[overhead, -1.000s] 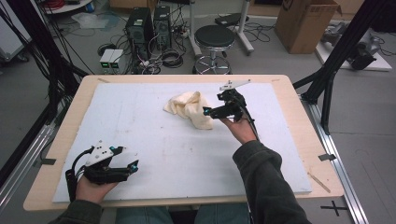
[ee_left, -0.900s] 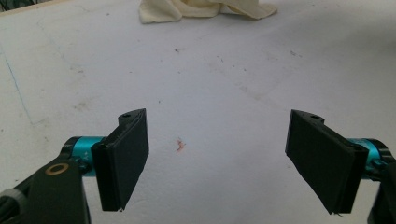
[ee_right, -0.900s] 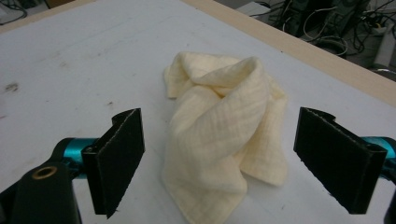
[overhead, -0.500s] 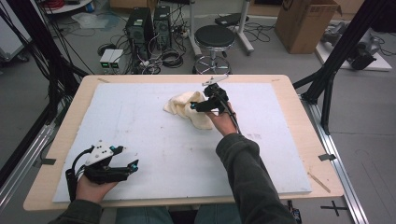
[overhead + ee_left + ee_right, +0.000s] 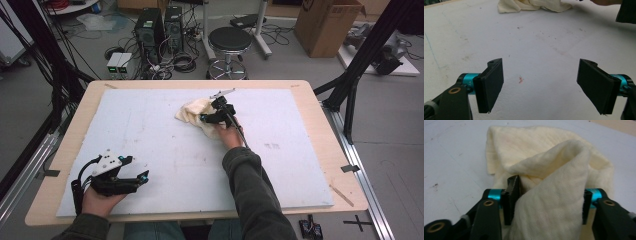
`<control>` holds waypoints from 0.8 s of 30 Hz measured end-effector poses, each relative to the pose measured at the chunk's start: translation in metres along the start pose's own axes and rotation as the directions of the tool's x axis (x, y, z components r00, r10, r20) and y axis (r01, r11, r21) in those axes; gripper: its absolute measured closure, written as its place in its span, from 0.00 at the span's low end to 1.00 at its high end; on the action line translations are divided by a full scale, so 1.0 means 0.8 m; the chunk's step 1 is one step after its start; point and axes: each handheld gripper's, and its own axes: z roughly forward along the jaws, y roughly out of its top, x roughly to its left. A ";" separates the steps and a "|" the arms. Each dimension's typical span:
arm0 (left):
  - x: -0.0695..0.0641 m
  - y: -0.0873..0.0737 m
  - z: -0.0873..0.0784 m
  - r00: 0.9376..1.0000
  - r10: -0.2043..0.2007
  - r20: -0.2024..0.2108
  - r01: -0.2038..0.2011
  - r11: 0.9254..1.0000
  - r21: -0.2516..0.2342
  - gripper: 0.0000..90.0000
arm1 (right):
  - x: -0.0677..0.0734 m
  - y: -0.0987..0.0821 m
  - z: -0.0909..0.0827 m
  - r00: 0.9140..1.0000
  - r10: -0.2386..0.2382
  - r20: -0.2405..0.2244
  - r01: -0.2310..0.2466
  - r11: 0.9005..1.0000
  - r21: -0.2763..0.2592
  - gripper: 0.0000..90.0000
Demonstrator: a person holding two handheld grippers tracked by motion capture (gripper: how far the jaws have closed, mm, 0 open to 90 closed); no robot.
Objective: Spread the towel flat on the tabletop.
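Observation:
A crumpled cream cloth lies on the white board a little behind its middle. My right gripper sits low over the cloth's right side. In the right gripper view a loose raised fold of the cloth stands between the two jaws of the right gripper. The jaws have just been closing on it, and a dark gap remains beside the left pad. My left gripper rests at the near left with its jaws wide apart. In its own view the left gripper has bare board between them, and the cloth lies far ahead.
The white board covers most of a wooden table. Black frame poles stand at the table's right and left sides. A stool, computer towers and cables are on the floor beyond the far edge.
My right gripper moved left and down onto the cloth, and its jaws narrowed around a fold. The left gripper stayed where it was.

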 end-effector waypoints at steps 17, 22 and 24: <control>-0.001 0.000 -0.001 1.000 0.006 0.007 -0.006 1.000 -0.005 0.24 | 0.003 0.018 -0.047 0.997 -0.006 -0.078 0.002 0.999 -0.053 0.87; -0.003 0.001 -0.003 1.000 0.011 0.005 -0.011 1.000 -0.008 0.24 | 0.006 0.021 -0.070 0.995 -0.016 -0.102 0.011 0.999 -0.048 0.87; -0.004 0.000 -0.003 1.000 0.015 0.006 -0.015 1.000 -0.007 0.24 | 0.010 0.021 -0.079 0.993 -0.028 -0.116 0.022 0.998 -0.050 0.87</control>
